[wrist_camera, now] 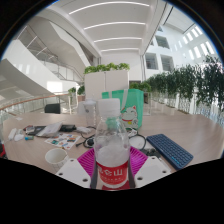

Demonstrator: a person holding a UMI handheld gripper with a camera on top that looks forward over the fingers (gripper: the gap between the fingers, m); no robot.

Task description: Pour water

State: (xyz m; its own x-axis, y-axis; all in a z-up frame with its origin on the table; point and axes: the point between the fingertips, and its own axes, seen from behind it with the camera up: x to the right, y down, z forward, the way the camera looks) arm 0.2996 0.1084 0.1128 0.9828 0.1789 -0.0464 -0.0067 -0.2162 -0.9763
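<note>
A clear plastic water bottle with a red label and a white cap stands upright between my fingers, held up above the table. My gripper is shut on the bottle at its labelled lower part, with the magenta pads pressed on both sides. A white cup sits on the table to the left of the fingers. The bottle's base is hidden below the fingers.
A black keyboard lies on the table to the right. Papers and small items clutter the left side. Beyond the bottle stand a teal chair, a white planter with greenery and a row of plants.
</note>
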